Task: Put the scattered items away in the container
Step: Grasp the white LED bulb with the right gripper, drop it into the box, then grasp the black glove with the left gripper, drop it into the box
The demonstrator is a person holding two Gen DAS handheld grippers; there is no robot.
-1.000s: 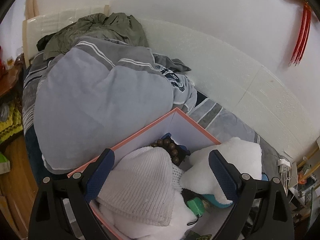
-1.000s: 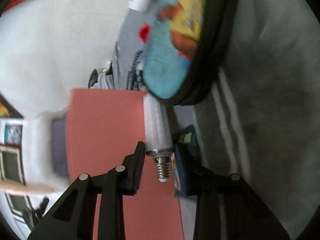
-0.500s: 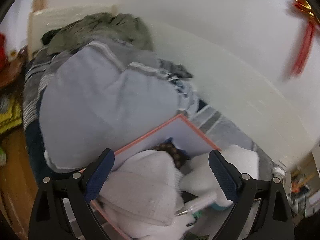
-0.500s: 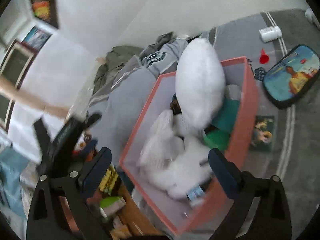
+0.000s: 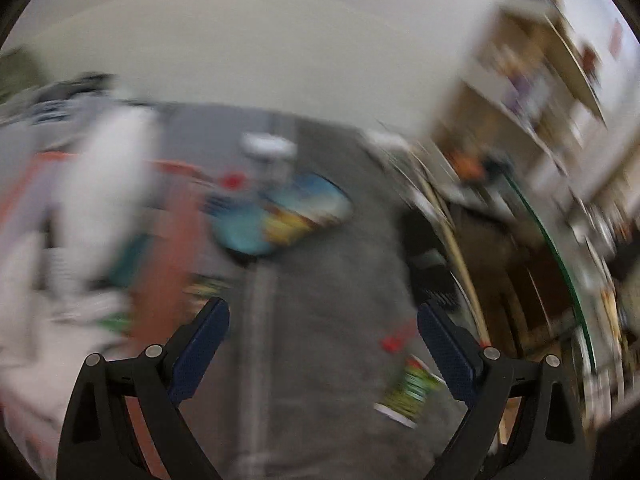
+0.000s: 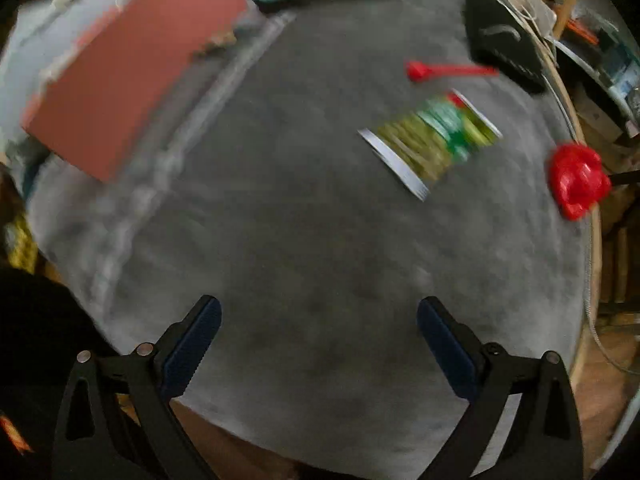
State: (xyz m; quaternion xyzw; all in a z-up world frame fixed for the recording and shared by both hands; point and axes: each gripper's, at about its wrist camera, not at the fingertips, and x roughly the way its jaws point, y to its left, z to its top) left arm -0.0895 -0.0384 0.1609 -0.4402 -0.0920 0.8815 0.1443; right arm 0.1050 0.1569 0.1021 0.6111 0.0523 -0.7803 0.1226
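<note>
Both views are motion-blurred. The pink box (image 5: 168, 248) stands at the left with a white plush (image 5: 104, 184) sticking out of it. My left gripper (image 5: 322, 306) is open and empty over the grey bedcover, right of the box. A blue pencil case (image 5: 280, 216) lies beyond it. My right gripper (image 6: 319, 304) has its jaws opening, with nothing between them, above bare grey cover. The pink box (image 6: 132, 60) is at its upper left. A green snack packet (image 6: 436, 140), a red spoon (image 6: 444, 70) and a red crumpled item (image 6: 578, 178) lie at its upper right.
A black pouch (image 6: 504, 48) lies near the bed's right edge, by a cluttered wooden shelf (image 5: 532, 92). A white roll (image 5: 266, 148) sits behind the pencil case. A small picture card (image 6: 216, 42) lies against the box. Grey clothing is piled left of the box.
The right gripper let go of the white bulb, opened wide and swung from the box to the bedcover. The left gripper swung right, away from the box's contents.
</note>
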